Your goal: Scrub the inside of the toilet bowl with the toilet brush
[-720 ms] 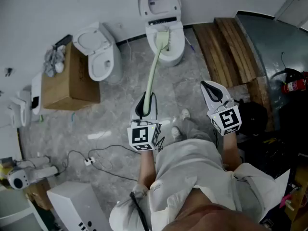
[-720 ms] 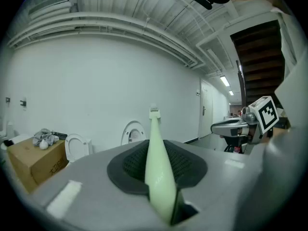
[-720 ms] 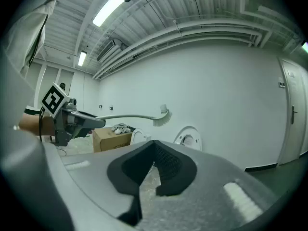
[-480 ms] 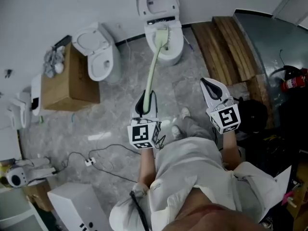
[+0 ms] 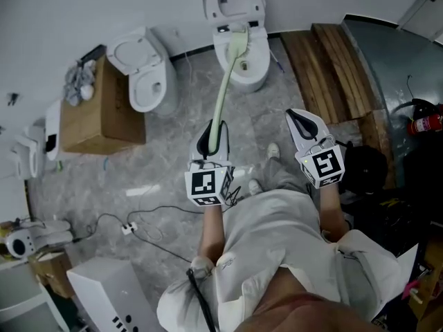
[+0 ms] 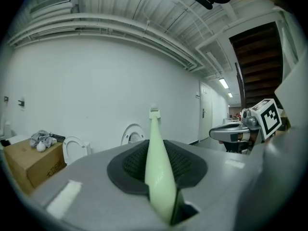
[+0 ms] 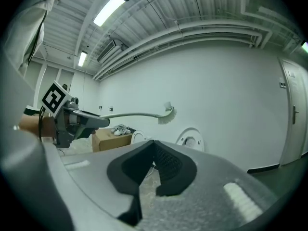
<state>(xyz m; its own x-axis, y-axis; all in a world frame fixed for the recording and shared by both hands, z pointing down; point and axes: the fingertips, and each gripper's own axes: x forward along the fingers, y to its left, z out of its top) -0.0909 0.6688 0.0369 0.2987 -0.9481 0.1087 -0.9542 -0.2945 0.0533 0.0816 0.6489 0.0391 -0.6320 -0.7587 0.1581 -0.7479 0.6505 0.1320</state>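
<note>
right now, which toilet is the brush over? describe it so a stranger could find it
Along the white back wall stand two white toilets. Take the right-hand toilet, beside the wooden planks. Unlike the left toilet by the cardboard box, it has the head of the pale green toilet brush over its bowl.

Two toilets [image 5: 255,64] [image 5: 142,81], one brush [image 5: 223,92], one box [image 5: 104,116], two grippers [image 5: 212,137] [image 5: 302,126].

No text, number or brand can be read — the dark marks on the white box [image 5: 97,289] are too small.
</note>
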